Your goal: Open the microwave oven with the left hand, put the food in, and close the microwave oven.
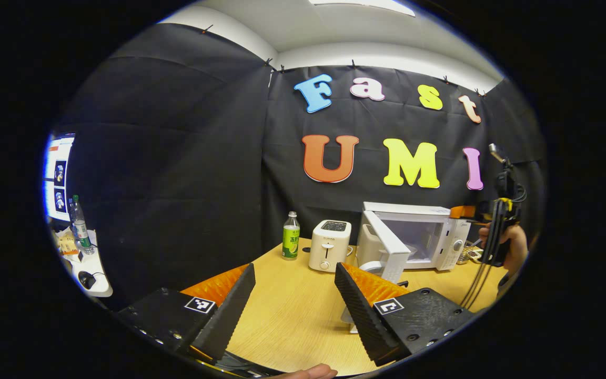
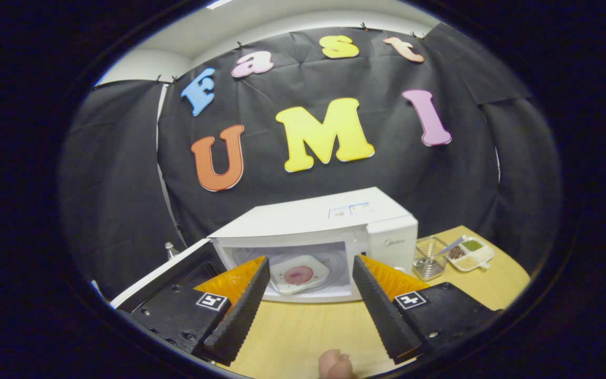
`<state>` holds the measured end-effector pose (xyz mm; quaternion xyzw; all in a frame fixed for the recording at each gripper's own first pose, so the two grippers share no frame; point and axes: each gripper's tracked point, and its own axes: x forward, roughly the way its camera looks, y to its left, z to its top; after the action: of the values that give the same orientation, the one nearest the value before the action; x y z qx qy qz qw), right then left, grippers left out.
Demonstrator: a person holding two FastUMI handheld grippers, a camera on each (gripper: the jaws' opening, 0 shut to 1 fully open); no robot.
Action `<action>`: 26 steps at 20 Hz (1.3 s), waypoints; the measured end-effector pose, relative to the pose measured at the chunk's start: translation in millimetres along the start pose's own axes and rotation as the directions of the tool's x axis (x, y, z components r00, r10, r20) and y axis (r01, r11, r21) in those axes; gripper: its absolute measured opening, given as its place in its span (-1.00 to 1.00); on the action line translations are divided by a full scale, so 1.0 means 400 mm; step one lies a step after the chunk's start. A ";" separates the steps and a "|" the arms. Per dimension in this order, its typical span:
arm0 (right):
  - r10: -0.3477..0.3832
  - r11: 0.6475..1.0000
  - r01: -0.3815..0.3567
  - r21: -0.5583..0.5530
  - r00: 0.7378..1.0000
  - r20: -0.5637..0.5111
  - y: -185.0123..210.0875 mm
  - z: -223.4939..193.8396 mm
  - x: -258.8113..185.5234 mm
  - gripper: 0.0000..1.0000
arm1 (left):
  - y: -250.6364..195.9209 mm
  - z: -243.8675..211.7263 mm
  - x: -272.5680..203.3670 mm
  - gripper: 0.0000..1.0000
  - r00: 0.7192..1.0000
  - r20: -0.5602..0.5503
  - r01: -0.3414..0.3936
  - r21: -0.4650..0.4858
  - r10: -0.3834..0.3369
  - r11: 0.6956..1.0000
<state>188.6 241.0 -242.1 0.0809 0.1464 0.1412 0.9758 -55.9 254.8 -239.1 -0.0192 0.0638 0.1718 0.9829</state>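
Both grippers have jaws spread wide, nothing between them. Left gripper (image 1: 295, 305) hangs over the bare worktop (image 1: 292, 310), well back from the microwave (image 1: 429, 231). Right gripper (image 2: 311, 300) sits just in front of the microwave (image 2: 334, 221) opening, aimed into the cavity; in the left gripper view it shows at far right (image 1: 497, 231), held by a hand (image 1: 513, 247), cables trailing down.

Microwave door (image 1: 387, 247) is swung open to its left side; in the right gripper view the door (image 2: 171, 273) shows at lower left, partly behind the left finger. Food is inside: a white plate (image 2: 299, 274) with a reddish round patch in the middle, lying flat on the cavity floor, between the right gripper's fingers as seen, not touching them.

Left of the microwave: toaster (image 1: 329, 245), then a green-label bottle (image 1: 291, 237), both upright on the worktop. Right of the microwave: a clear glass container (image 2: 429, 258) and a white divided tray (image 2: 470, 253), near each other.
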 end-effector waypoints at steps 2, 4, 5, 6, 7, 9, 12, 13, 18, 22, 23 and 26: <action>0.004 0.999 -0.002 -0.042 0.998 0.056 -0.020 0.070 -0.090 0.99 | 0.019 -0.001 0.014 0.87 1.000 0.004 -0.026 0.007 0.026 1.000; 0.003 0.997 0.005 -0.079 0.995 0.099 -0.043 0.123 -0.173 0.99 | 0.033 0.000 0.025 0.87 0.999 0.022 -0.047 0.011 0.047 0.999; 0.006 0.995 0.006 -0.099 0.993 0.118 -0.052 0.145 -0.216 1.00 | 0.043 0.009 0.032 0.87 0.997 0.041 -0.060 0.014 0.060 0.998; 0.009 0.993 0.006 -0.115 0.992 0.128 -0.060 0.160 -0.249 0.99 | 0.051 0.009 0.043 0.84 0.996 0.046 -0.075 0.014 0.075 0.997; 0.011 0.992 0.007 -0.128 0.989 0.146 -0.068 0.176 -0.291 0.99 | 0.060 0.005 0.056 0.84 0.994 0.051 -0.097 0.014 0.096 0.995; 0.032 0.988 -0.006 -0.154 0.986 0.166 -0.072 0.196 -0.348 0.99 | 0.061 -0.025 0.077 0.67 0.995 0.021 -0.101 0.008 0.101 0.995; 0.054 0.984 -0.020 -0.176 0.980 0.193 -0.089 0.212 -0.419 1.00 | 0.034 -0.077 0.109 -0.54 0.997 -0.034 -0.064 -0.004 0.064 0.998; 0.058 0.983 -0.023 -0.181 0.980 0.191 -0.097 0.208 -0.436 0.83 | 0.047 -0.078 0.111 -0.51 0.996 -0.026 -0.084 0.002 0.084 0.997; 0.076 0.983 -0.042 -0.180 0.980 0.186 -0.124 0.212 -0.503 0.83 | -0.023 -0.139 0.149 -1.00 0.997 -0.068 -0.035 -0.014 0.034 0.999; 0.062 0.983 -0.024 -0.179 0.976 0.210 -0.169 0.220 -0.530 0.83 | -0.115 -0.163 0.173 -1.00 0.996 -0.084 0.036 0.002 -0.036 0.999; 0.061 0.983 -0.023 -0.180 0.976 0.211 -0.177 0.218 -0.534 0.83 | -0.145 -0.165 0.173 -1.00 0.995 -0.083 0.061 0.004 -0.060 0.998; 0.059 0.988 -0.027 -0.154 0.976 0.210 -0.199 0.217 -0.544 0.83 | -0.193 -0.160 0.167 -0.72 0.996 -0.063 0.070 0.046 -0.067 0.996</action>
<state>35.9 90.4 -118.8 0.0249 0.0276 0.1634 0.9859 25.1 200.6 -310.2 -0.0028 0.0975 0.1359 0.9859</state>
